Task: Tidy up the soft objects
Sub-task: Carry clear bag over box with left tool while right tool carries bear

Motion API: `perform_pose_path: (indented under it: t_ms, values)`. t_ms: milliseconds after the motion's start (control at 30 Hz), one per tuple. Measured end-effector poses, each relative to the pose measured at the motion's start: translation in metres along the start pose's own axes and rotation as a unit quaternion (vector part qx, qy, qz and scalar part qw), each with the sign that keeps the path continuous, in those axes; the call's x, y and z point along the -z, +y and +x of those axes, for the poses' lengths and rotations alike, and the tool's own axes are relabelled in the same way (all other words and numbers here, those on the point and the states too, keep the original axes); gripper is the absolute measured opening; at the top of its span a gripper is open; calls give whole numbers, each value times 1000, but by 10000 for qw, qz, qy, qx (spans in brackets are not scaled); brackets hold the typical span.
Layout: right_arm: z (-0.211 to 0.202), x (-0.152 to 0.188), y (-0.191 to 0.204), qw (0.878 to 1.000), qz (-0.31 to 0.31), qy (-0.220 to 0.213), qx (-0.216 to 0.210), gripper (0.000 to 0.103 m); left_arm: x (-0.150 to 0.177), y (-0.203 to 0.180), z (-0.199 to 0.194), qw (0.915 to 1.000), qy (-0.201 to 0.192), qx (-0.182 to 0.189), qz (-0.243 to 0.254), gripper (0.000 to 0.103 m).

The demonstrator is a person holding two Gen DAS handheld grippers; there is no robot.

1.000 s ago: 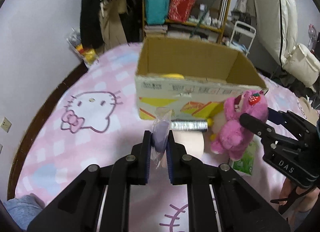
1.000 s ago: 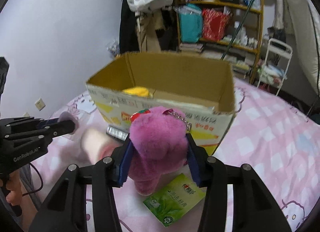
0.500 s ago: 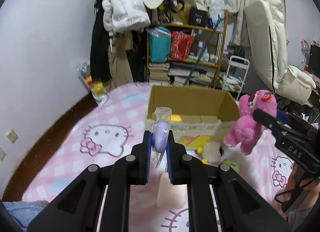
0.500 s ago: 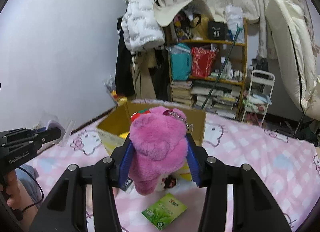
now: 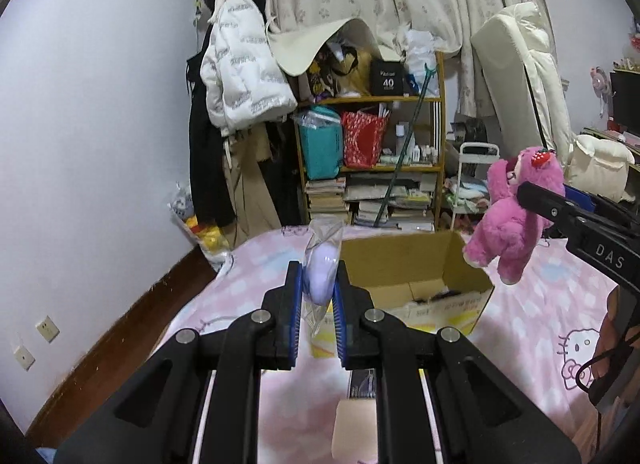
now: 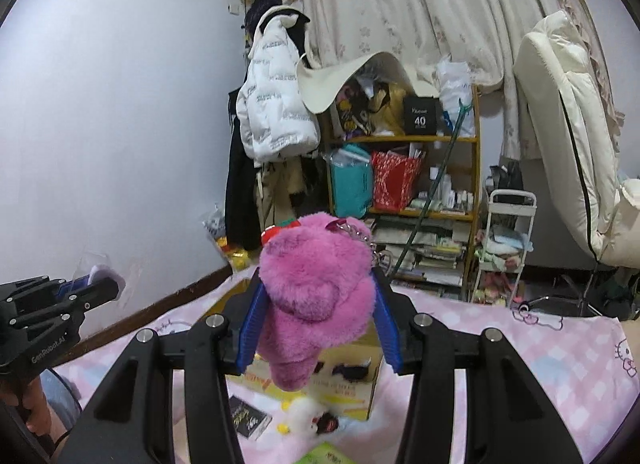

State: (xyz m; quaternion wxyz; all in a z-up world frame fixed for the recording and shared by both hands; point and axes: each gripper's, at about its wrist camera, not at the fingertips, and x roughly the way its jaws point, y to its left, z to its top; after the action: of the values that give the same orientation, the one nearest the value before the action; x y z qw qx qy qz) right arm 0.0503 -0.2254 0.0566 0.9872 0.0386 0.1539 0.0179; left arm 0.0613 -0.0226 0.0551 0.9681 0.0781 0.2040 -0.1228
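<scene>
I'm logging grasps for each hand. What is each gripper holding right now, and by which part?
Left gripper: lilac pad in clear wrapper, pinched across its lower half. Right gripper: pink plush bear, clamped at its head.

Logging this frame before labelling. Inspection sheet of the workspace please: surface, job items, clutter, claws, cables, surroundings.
Surface: bed with a pink cat-print sheet.
Job's things: pink plush bear, clamped in the air above the cardboard box; small lilac soft item in a clear bag, also clamped. Box open; contents unclear.
Clutter: white plush toy, dark packet and green packet on the sheet in front of the box.
Claws: left claw shut on the bagged item; right claw shut on the bear.
Cables: black cable near the right claw.
Surroundings: cluttered shelf, hanging white jacket, curtains, white trolley.
</scene>
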Motion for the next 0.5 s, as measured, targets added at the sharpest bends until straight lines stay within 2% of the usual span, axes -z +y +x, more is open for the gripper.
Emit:
perform_pose_path:
  t_ms: [100, 167, 333, 500]
  values:
    - [4, -10, -2, 10000, -16, -88, 22, 52, -12, 1, 3, 9999, -113, 37, -22, 14]
    - [8, -17, -2, 9999, -45, -156, 52, 52, -20, 0, 3, 9995, -296, -63, 4, 14]
    - [8, -34, 2, 9990, -208, -371, 147, 52, -42, -3, 5, 9979, -647, 61, 73, 14]
    - [15, -42, 3, 9982, -278, -475, 236, 52, -53, -6, 18, 9971, -745, 159, 65, 14]
